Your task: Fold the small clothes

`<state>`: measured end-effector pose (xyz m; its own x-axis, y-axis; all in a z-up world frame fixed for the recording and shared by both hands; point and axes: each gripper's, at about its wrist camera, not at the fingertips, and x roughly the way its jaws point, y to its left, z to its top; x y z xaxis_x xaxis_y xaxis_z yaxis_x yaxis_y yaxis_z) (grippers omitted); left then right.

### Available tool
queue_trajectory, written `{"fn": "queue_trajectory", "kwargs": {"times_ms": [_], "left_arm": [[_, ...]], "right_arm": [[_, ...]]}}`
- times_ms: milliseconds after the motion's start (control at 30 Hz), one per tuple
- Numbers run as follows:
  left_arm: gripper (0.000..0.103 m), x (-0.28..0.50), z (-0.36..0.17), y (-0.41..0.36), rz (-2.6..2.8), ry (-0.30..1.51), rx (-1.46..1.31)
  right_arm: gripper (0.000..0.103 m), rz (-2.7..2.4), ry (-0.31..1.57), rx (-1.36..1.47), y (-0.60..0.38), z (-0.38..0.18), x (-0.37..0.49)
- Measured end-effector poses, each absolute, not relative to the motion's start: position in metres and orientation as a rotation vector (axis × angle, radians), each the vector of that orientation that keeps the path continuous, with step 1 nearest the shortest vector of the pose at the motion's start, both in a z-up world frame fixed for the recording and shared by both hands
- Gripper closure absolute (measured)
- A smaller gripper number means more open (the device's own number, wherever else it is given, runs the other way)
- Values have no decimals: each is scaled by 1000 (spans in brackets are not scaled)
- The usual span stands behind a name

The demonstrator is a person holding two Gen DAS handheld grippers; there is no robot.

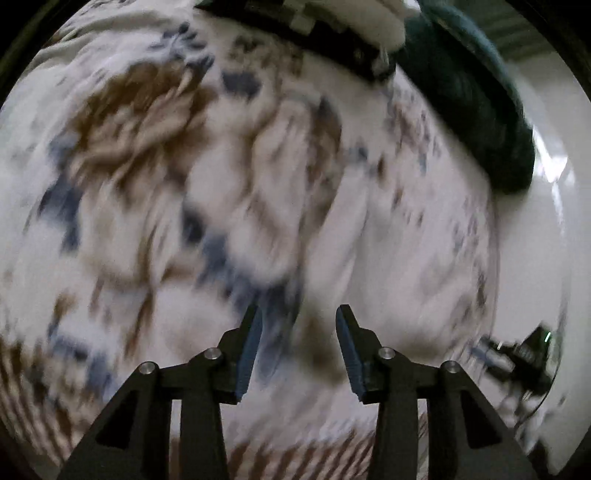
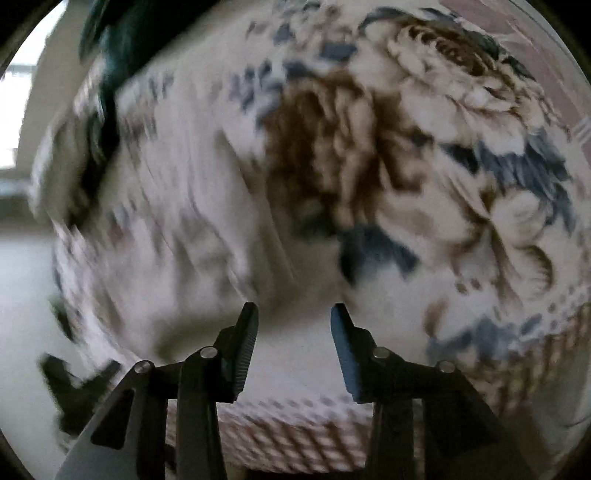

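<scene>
Filling most of the left wrist view, a white floral cloth [image 1: 229,177] with brown blooms and blue-grey leaves lies spread under the camera, heavily smeared by motion blur. The left hand-held gripper [image 1: 298,325] hangs just above it with its two blue-padded fingers spread apart and nothing between them. Near the bottom edge the print changes to a band of brown diagonal dashes. At the upper right a dark teal garment [image 1: 476,110] lies in a bunched strip along the cloth's far edge, on or against it; the blur hides which. Beyond that, a pale surface [image 1: 535,258] shows at the right. A black-and-white object [image 1: 332,29] crosses the top of the frame, and a small dark piece of gear with a green light [image 1: 524,354] sits at the lower right; neither is sharp enough to identify.

From the right wrist view, the same floral cloth [image 2: 332,166] covers the frame, its large brown flower near the middle and blue leaves to the right. The right hand-held gripper [image 2: 293,321] is likewise spread, holding nothing, hovering over a plain white part of the print. The dark teal garment [image 2: 107,74] appears at the upper left beside the cloth's edge. A blurred black shape [image 2: 74,387] lies at the lower left on the pale surface [image 2: 26,295].
</scene>
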<state>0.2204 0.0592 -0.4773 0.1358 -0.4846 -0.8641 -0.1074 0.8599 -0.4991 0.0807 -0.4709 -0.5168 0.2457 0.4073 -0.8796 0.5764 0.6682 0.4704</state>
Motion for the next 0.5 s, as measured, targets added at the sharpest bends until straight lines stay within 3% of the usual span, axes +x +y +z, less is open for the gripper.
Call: {"fn": "queue_trajectory", "kwargs": {"times_ms": [267,300,333,400,467,500], "left_arm": [[61,312,-516,9,-331,1417,-492],[65,313,-520,6,-328,1421,-453],[80,313,-524,4,-332,1419,-430],[85,309,-530,6,-328,1415,-401],[86,304,-533,14,-320,1415,-425],[87,303,-536,18,-310,1423,-435]], "right_arm": [[60,-108,1235,1034,-483,-530,161],[60,-104,1242,1050,-484,-536,171],[60,-102,1250,1060,-477,-538,182],[60,-110,1275,1064,-473,-549,194],[93,-123,1264,1033,-476,-548,202],[97,-159,1255,1002,-477,-547,200]]}}
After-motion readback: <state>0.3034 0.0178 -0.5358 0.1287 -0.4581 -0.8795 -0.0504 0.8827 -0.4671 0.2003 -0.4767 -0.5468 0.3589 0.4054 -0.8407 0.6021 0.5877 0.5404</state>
